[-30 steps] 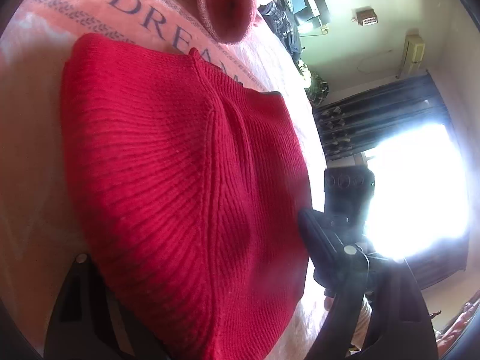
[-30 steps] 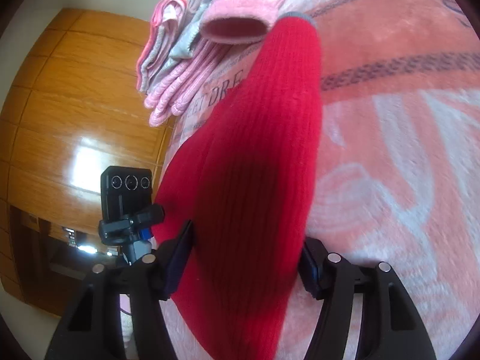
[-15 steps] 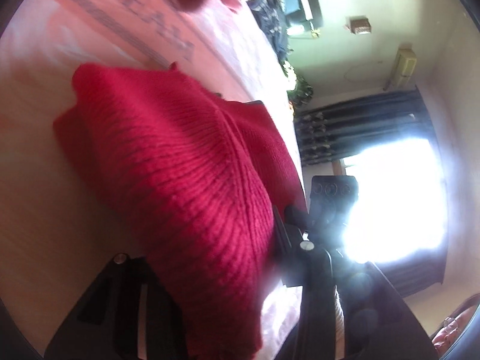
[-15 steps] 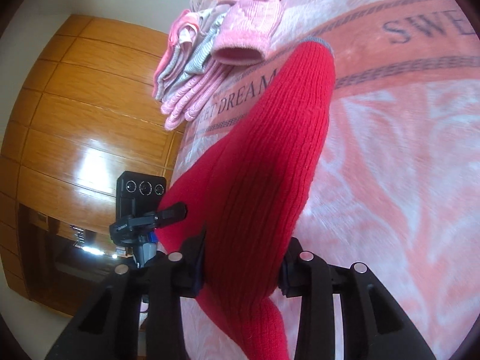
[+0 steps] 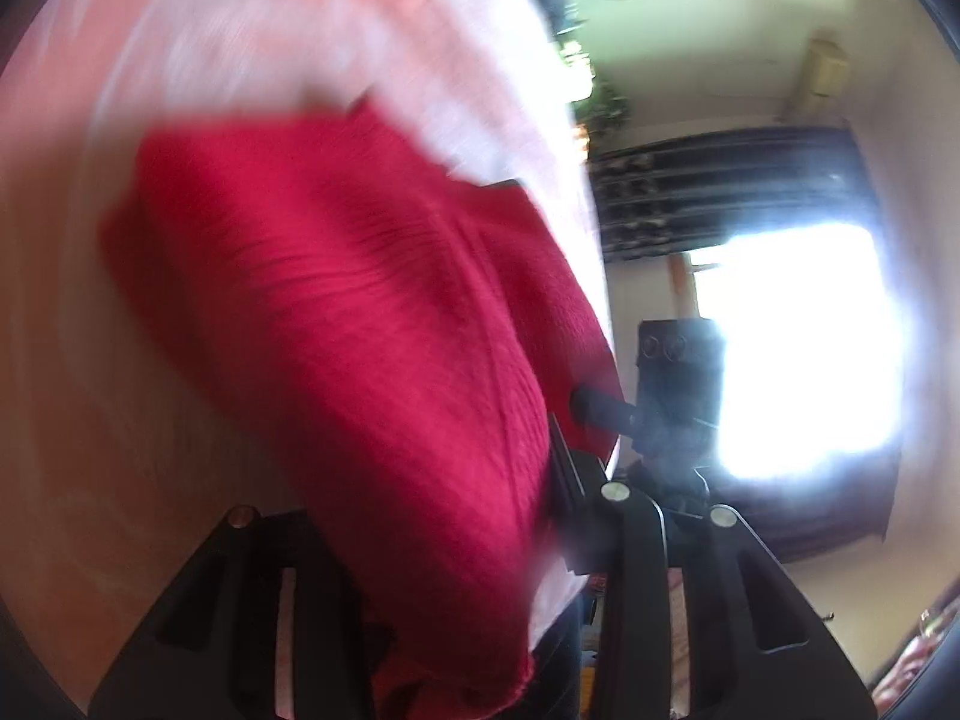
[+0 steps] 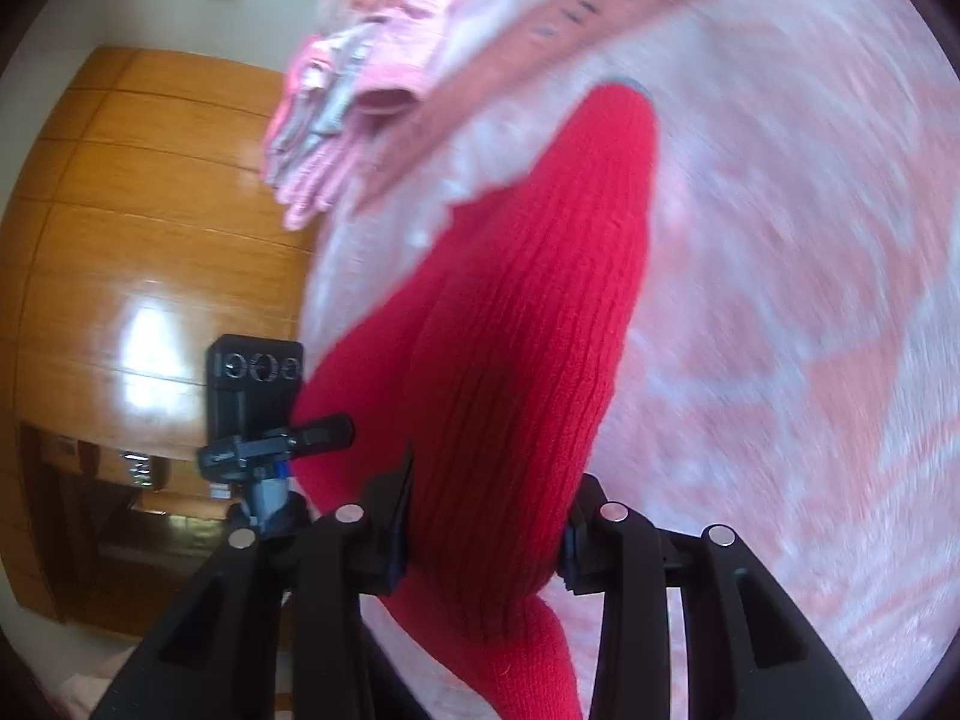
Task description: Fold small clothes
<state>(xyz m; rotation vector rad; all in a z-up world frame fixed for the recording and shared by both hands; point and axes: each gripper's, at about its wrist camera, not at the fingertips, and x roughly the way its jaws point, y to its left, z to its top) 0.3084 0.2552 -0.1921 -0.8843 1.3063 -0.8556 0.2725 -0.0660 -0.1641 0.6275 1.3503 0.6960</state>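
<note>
A small red knitted sweater (image 5: 360, 312) is lifted off the pink blanket (image 5: 90, 390). My left gripper (image 5: 441, 516) is shut on one bunched end of it, and the cloth hides the left finger's pad. In the right wrist view the red sweater (image 6: 522, 372) stretches away towards its grey-edged cuff (image 6: 624, 87). My right gripper (image 6: 489, 534) is shut on this end of it, with a fold hanging below the fingers. Each view shows the other gripper's camera block beyond the cloth. Both views are blurred by motion.
A pile of pink and grey small clothes (image 6: 348, 120) lies at the far edge of the pink blanket (image 6: 810, 360). A wooden wardrobe (image 6: 138, 240) stands to the left. A bright window (image 5: 798, 342) and dark curtains (image 5: 720, 192) are on the right.
Both grippers have closed on the sweater and raised it from the blanket. The cloth has bunched between the fingers, and the pile of clothes has receded in both views.
</note>
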